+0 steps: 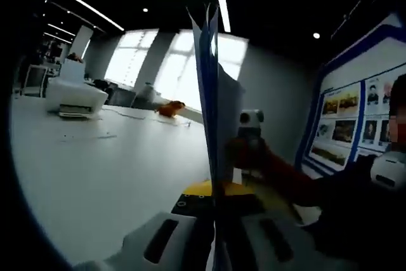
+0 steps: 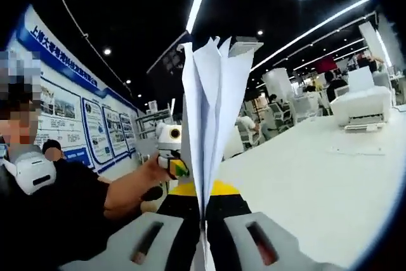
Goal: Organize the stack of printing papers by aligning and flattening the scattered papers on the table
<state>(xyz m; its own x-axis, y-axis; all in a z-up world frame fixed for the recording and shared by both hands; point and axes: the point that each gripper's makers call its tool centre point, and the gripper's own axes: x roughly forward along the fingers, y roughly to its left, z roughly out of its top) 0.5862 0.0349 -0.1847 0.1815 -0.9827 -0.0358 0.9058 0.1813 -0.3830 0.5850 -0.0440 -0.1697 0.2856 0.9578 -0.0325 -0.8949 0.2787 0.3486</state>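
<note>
A stack of white printing papers (image 1: pixel 212 112) stands on edge, lifted off the white table (image 1: pixel 95 176). My left gripper (image 1: pixel 214 245) is shut on its near edge, and the sheets fan apart at the top. In the right gripper view the same paper stack (image 2: pixel 209 112) rises between the jaws of my right gripper (image 2: pixel 204 239), which is shut on it. The right gripper (image 1: pixel 250 138), held in a person's hand, shows beyond the papers in the left gripper view. The left gripper (image 2: pixel 170 150) shows likewise in the right gripper view.
A white printer (image 1: pixel 76 96) and an orange object (image 1: pixel 170 108) sit far back on the table. The printer (image 2: pixel 361 107) also stands at the table's far right. A person (image 2: pixel 57 207) in dark sleeves holds both grippers. Poster boards (image 1: pixel 355 118) line the wall.
</note>
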